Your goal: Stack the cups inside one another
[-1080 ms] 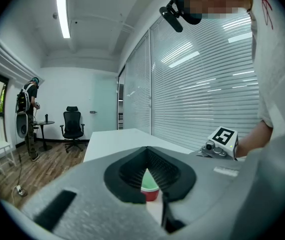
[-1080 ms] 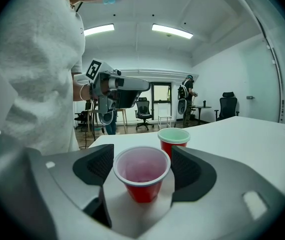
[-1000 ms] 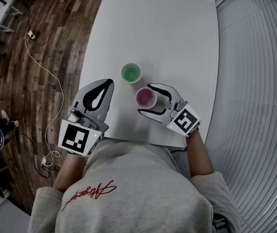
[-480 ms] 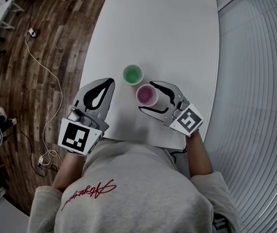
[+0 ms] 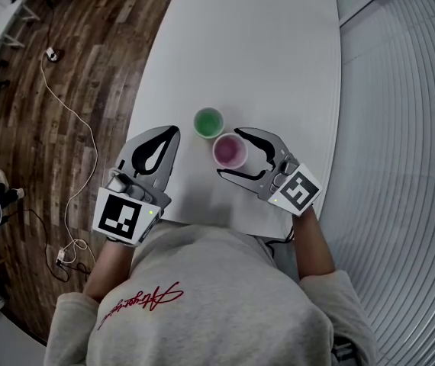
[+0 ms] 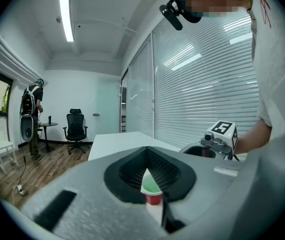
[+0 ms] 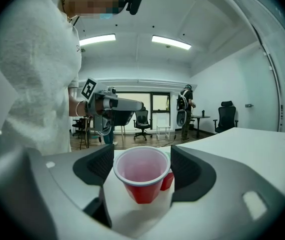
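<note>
Since the frame of 1 s ago, the pink-lined cup (image 5: 230,150) has been brought nearer the green-lined cup (image 5: 209,122), and the right tool (image 5: 228,155) has shifted a little with it. The left tool (image 5: 172,133) is found where it was.

In the head view, both cups are stood upright on the white surface (image 5: 256,52), near its front edge. Their rims are just beside each other, and whether they touch cannot be settled. The right tool's jaws are spread wide and set on either side of the pink-lined cup. The left tool is held to the left of the cups, apart from them, its jaws brought together at the tips with nothing between them.

In the left gripper view, the jaws are seen closed on nothing. Through the opening behind their tips the green-lined cup is glimpsed, green inside and red outside.

In the right gripper view, the pink-lined cup fills the gap between the 2 black pads, its rim very close to each. No firm squeeze is shown, and the cup appears to stand on the surface with a shadow under it. It is red outside, pale pink inside, white at the rim, tapered toward the base and empty. An edge of the other cup is seen just behind it.

The task is judged to be at an early stage: 0 cups are nested and the 2 stand separately. Gripping, lifting and lowering 1 cup into the other are left to be done. The tapered shape is judged well suited to nesting.
</note>
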